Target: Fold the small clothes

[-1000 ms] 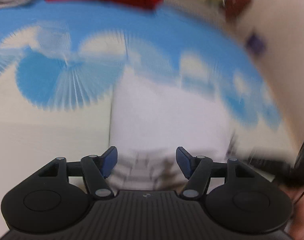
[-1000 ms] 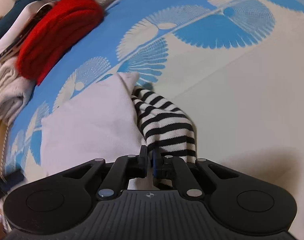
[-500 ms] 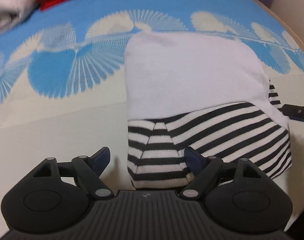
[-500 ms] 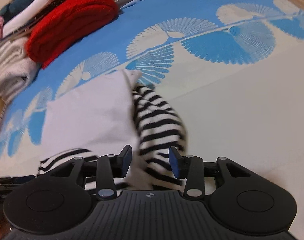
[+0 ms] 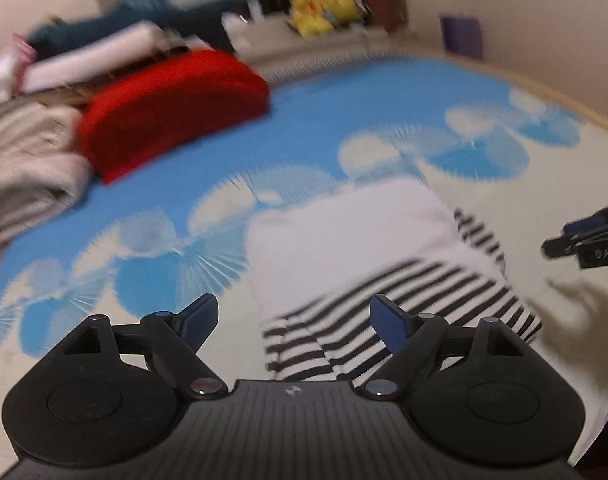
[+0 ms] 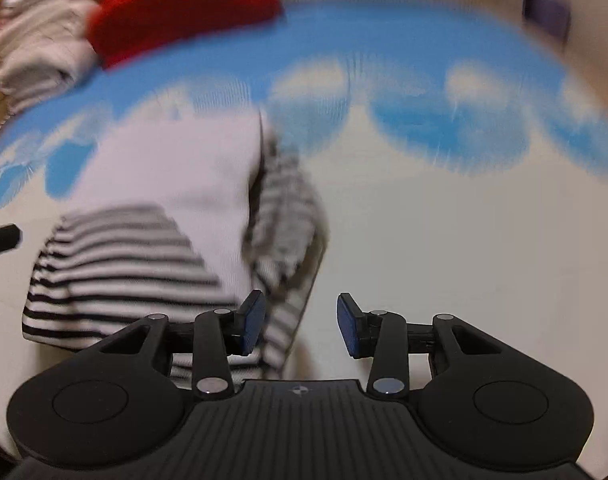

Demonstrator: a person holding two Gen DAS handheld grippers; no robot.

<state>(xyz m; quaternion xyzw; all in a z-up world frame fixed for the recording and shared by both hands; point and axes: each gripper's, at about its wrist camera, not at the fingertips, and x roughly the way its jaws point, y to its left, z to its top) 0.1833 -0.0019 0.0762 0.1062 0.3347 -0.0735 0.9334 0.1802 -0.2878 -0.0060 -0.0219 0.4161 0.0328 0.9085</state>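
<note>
Folded white-and-striped garment (image 5: 368, 264) lies on blue-and-cream bedsheet (image 5: 304, 132), bare cream sheet to its right. Left gripper (image 5: 294, 322) opening, nothing between jaws. Right gripper (image 6: 300, 326) spread, empty. Red folded knit (image 5: 172, 104) near far edge.

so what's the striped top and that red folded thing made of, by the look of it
Striped top: looks like soft, matte knit jersey, likely cotton; it lies limp, with woven-in black stripes on white. Red folded thing: thick, fuzzy fabric, maybe fleece or chunky knit, going by its plump rounded fold. Blur hides the weave of both.
</note>
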